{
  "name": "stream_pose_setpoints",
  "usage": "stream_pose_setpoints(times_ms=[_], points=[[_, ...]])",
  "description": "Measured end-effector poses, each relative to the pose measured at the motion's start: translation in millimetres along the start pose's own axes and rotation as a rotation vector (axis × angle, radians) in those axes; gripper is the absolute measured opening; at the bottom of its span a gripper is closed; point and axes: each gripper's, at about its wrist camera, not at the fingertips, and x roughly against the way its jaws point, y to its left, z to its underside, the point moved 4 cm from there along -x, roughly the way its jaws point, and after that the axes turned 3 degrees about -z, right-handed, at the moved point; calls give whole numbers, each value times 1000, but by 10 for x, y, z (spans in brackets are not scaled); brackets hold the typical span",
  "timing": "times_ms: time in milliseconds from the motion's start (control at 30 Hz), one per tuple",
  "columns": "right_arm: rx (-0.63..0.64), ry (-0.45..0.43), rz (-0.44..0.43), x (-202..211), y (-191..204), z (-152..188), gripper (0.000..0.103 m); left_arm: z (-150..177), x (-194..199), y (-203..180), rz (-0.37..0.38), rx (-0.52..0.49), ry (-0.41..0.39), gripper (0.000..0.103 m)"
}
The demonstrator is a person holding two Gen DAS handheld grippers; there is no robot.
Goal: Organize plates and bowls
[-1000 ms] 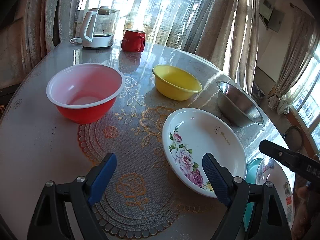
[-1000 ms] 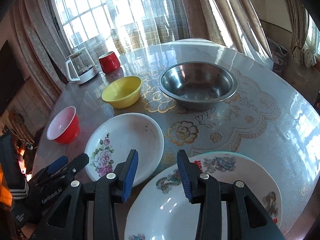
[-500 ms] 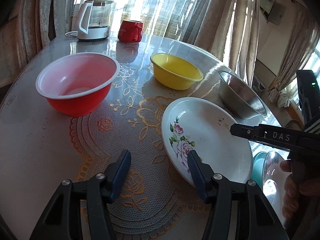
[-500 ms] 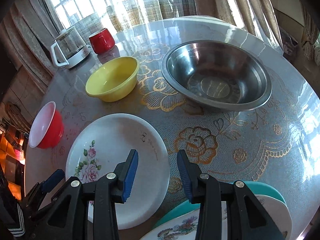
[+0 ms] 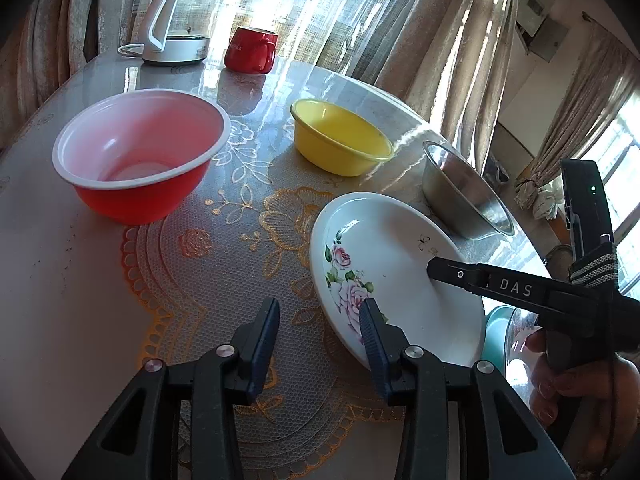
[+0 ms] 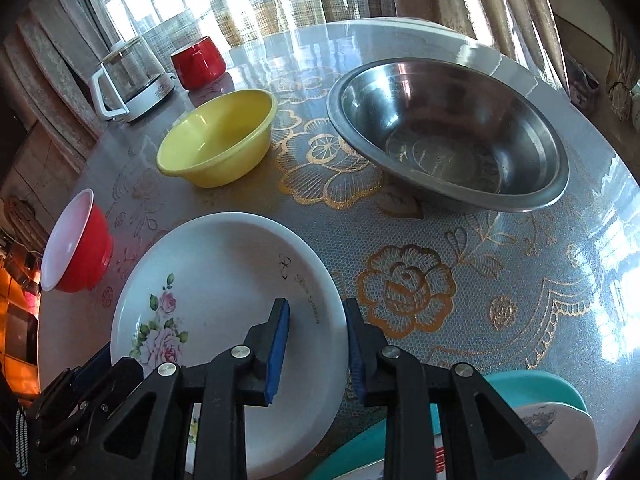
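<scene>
While both grippers crowd the same rose-patterned plate (image 6: 224, 304), the right gripper (image 6: 316, 344) is the one that straddles its rim: one blue pad sits over the plate's inner face, the other beyond the edge toward the tablecloth. Its jaws have just been closing, with the rim between them, yet a gap shows on each side, so they do not seem to be pressing on it. The left gripper (image 5: 320, 344) stands at the plate's opposite edge, slightly off to the side; its right pad is at the rim over the roses and its left pad over bare cloth. Its jaws have also just been closing, and nothing is clamped. In my judgement the right hand is better placed to lift, since the rim already runs through its gap.

Just behind the right gripper lies a stack of a teal plate (image 6: 532, 388) under a printed plate (image 6: 560, 432), the likely destination. Farther off on the lace-patterned, glossy round table (image 5: 60, 280) stand a red bowl (image 5: 140, 160), a yellow bowl (image 6: 216, 140) and a steel bowl (image 6: 448, 136), well apart. At the far edge sit a kettle (image 5: 176, 20) and a red mug (image 5: 250, 50) before sunlit curtains.
</scene>
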Motion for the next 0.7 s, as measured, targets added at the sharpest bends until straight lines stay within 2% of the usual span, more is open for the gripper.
stream_pose_setpoints(times_ms=[233,367,533,667,700], points=[[29,30,-79,-22,213,70,27,2,14,19,11,-14,23,45],[21,27,-60,-33,267,82,30,10,12,17,7,-22,11,46],[56,23,-23,-35,329,102,30,44,-11,-111,-43,-112,-13,64],[52,22,-22,-44,333,92,30,43,8,-83,-54,-94,-20,61],[52,22,-22,-43,332,91,30,44,11,-69,-62,-89,-22,56]])
